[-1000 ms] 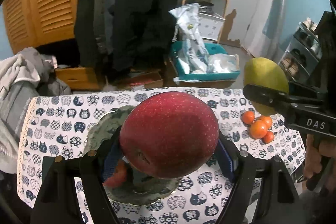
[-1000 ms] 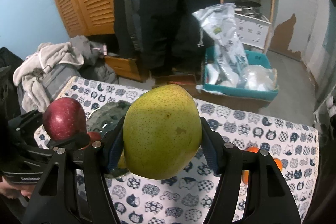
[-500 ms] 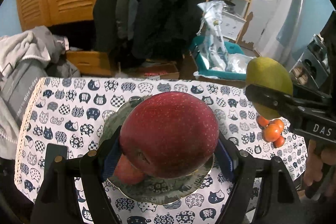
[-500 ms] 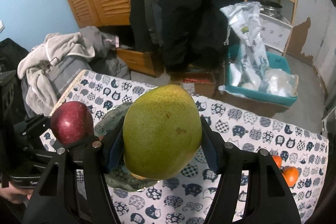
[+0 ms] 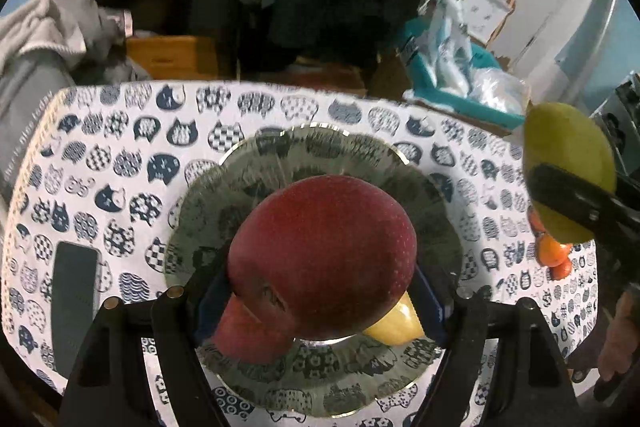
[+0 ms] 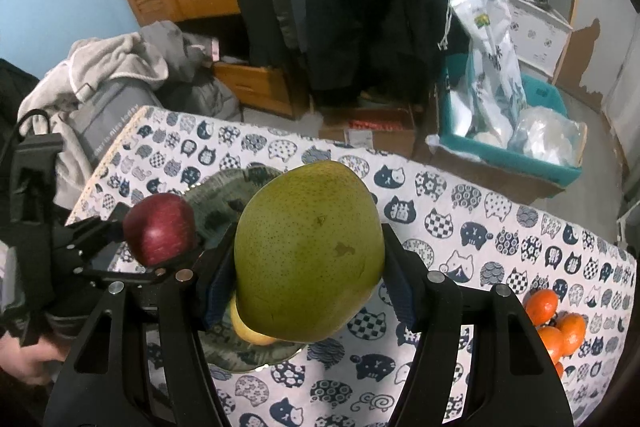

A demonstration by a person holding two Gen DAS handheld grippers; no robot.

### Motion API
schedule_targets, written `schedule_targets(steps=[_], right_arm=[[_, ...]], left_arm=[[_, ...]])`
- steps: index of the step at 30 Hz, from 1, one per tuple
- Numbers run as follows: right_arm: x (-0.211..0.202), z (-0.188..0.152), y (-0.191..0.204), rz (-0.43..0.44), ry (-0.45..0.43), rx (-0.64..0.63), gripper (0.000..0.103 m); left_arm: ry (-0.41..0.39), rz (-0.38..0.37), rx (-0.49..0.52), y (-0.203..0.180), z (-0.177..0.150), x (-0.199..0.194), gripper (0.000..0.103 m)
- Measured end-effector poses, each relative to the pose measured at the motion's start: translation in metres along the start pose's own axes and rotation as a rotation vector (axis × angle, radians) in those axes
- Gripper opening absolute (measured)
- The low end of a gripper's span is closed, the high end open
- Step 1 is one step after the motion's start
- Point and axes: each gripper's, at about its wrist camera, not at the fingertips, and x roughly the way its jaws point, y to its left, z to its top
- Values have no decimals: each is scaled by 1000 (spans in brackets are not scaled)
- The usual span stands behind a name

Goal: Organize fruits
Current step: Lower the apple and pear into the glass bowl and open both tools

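My left gripper (image 5: 320, 291) is shut on a dark red apple (image 5: 322, 259), held just above a scalloped grey-green plate (image 5: 320, 155) on the cat-print tablecloth. Under the apple, on the plate, lie a second red apple (image 5: 248, 331) and a yellow fruit (image 5: 396, 327). My right gripper (image 6: 304, 283) is shut on a large green pear (image 6: 308, 251) and hangs over the plate's right side (image 6: 224, 187). The same pear (image 5: 568, 163) shows at the right edge of the left wrist view. The held apple (image 6: 160, 229) appears at the left of the right wrist view.
Several small oranges (image 6: 556, 323) lie in a cluster at the table's right end. A dark phone (image 5: 74, 303) rests flat left of the plate. Beyond the far table edge are a clothes pile (image 6: 112, 87), a teal bin with bags (image 6: 512, 131) and a wooden shelf.
Both grippers have come down and forward toward the plate with their fruit still held. The plate now fills far more of the left wrist view, and the phone has come into sight.
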Motion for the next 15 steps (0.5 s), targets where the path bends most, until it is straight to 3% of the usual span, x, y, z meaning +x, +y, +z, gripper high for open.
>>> schedule_targets(steps=[10,15], right_arm=[[33,-6,-2,6,57,-12,65],[42,-8,-2,10,79,-14,65]], left_arm=[[78,36,-5,4,-3,34,81],[75,48,17,2,-4,41,81]])
